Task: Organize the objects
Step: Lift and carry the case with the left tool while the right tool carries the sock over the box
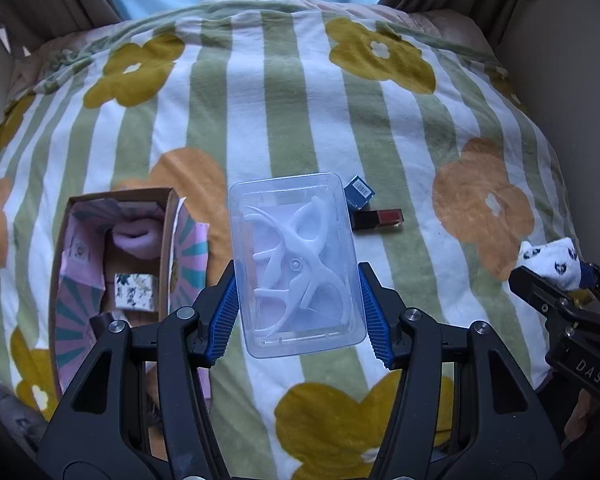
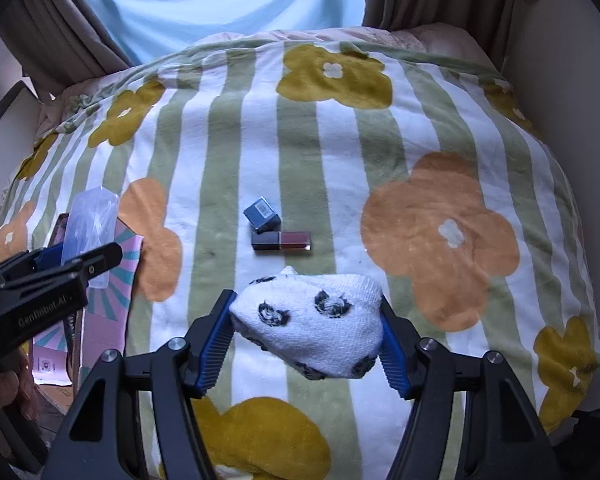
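Through the left wrist view, your left gripper [image 1: 296,312] is clamping one clear, rounded plastic case [image 1: 296,264] of white clips above the plush striped blanket [image 1: 260,112], beside one open cardboard box [image 1: 112,264]. Through the right wrist view, your right gripper [image 2: 306,340] is squeezing one knitted white sock [image 2: 312,328]; one blue box [image 2: 262,214] and one glossy lipstick [image 2: 282,241] are lying touching beyond.
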Motion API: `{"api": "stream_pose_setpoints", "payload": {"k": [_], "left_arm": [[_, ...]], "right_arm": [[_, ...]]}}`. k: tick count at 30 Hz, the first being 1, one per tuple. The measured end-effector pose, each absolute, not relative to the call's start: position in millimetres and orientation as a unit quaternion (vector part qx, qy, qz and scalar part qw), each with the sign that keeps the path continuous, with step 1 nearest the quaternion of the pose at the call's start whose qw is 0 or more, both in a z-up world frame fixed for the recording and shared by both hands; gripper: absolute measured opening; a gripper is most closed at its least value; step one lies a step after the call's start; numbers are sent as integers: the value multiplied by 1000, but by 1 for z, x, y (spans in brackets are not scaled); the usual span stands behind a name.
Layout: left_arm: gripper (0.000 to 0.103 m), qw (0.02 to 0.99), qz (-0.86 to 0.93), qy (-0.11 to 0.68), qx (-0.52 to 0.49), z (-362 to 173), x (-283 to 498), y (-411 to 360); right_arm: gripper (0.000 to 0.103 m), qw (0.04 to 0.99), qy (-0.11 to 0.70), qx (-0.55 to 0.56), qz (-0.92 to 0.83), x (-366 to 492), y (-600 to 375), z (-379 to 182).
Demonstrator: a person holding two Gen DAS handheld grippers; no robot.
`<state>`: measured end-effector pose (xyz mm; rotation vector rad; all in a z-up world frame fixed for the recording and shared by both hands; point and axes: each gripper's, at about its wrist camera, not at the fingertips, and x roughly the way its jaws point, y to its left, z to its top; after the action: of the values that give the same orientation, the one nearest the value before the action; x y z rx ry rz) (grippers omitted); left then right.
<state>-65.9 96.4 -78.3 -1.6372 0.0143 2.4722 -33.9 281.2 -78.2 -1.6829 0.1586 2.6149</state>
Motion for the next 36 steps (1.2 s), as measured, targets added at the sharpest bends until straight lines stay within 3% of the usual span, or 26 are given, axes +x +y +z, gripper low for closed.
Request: {"api": "stream_pose_setpoints", "payload": {"k": [24, 36], "left_arm": [[53, -66, 851, -79, -515, -34, -1, -44], [53, -178, 812, -168, -529, -70, 37, -122]], "right_arm": [[61, -132, -30, -513, 848, -62, 162, -36], [61, -269, -127, -521, 800, -110, 46, -55]]}}
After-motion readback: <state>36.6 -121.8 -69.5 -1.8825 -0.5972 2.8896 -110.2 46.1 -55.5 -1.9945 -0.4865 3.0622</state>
